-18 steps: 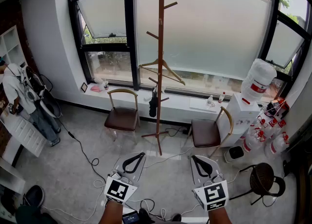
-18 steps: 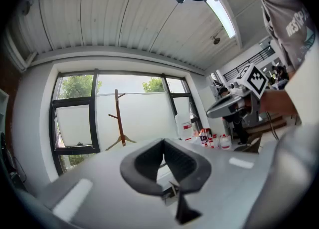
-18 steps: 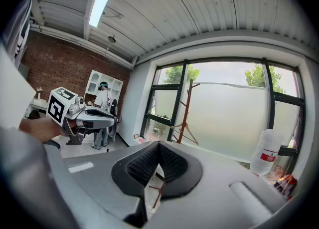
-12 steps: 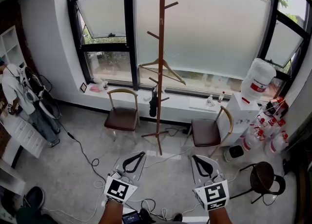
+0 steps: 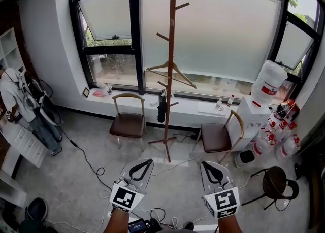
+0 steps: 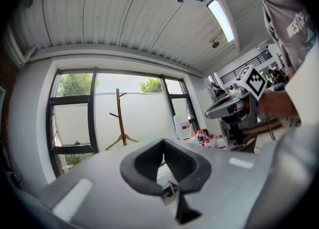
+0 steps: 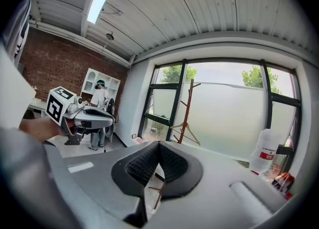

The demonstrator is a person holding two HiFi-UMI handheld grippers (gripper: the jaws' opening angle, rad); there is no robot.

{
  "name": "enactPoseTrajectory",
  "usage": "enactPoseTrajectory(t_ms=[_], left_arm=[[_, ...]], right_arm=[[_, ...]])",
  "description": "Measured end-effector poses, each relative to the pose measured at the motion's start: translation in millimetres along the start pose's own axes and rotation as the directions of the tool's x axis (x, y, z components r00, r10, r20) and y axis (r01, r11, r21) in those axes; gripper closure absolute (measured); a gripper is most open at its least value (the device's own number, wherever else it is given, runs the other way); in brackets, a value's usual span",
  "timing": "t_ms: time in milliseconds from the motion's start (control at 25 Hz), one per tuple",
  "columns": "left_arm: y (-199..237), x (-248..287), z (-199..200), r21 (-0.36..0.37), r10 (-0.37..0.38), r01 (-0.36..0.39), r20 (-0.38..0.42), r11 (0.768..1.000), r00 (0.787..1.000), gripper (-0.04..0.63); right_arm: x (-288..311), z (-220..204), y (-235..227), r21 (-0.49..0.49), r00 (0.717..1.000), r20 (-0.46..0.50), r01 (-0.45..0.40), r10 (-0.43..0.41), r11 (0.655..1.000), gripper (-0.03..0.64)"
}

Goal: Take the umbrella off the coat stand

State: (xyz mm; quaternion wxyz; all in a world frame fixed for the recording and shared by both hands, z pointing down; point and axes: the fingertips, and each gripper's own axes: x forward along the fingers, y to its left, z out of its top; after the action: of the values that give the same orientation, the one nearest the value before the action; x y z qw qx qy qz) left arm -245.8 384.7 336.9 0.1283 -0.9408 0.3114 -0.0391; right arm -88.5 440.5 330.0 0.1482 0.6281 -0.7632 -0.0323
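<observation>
The black folded umbrella (image 5: 161, 109) hangs upright from a low peg of the wooden coat stand (image 5: 170, 49), close against the left side of its pole. Just above it a wooden clothes hanger (image 5: 171, 71) hangs on the same pole. The stand rises from the grey floor (image 5: 76, 176) in front of the window sill (image 5: 203, 106), between two brown-seated chairs: the left chair (image 5: 128, 120) near the pole, the right chair (image 5: 218, 136) somewhat further off.

Both grippers are held low at the near edge of the head view, well apart from the stand and pointing towards it. The left gripper (image 5: 143, 163) has its jaws closed together, pads meeting at the tip with nothing between them; its own view (image 6: 163, 144) shows the same, with the coat stand small in the distance. The right gripper (image 5: 207, 166) likewise has its jaws pressed together and holds nothing, as its own view (image 7: 158, 145) shows.

Right of the right chair stands a white water dispenser (image 5: 251, 118) with an upturned water bottle (image 5: 268, 82) on top, and a black stool (image 5: 277, 184) stands nearer. A person (image 5: 20, 100) stands at the far left by white shelves. Black cables (image 5: 89, 158) trail across the floor.
</observation>
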Motion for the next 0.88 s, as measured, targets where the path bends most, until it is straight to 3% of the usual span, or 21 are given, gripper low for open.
enactPoseTrajectory(t_ms=[560, 880], left_arm=[[27, -7, -14, -0.032, -0.038, 0.039, 0.025, 0.999, 0.999, 0.594], [38, 10, -27, -0.032, -0.005, 0.004, -0.009, 0.999, 1.0, 0.594]], right_arm=[[18, 4, 16, 0.024, 0.998, -0.004, 0.061, -0.061, 0.998, 0.615], [52, -1, -2, 0.032, 1.0, 0.009, 0.028, -0.029, 0.999, 0.615]])
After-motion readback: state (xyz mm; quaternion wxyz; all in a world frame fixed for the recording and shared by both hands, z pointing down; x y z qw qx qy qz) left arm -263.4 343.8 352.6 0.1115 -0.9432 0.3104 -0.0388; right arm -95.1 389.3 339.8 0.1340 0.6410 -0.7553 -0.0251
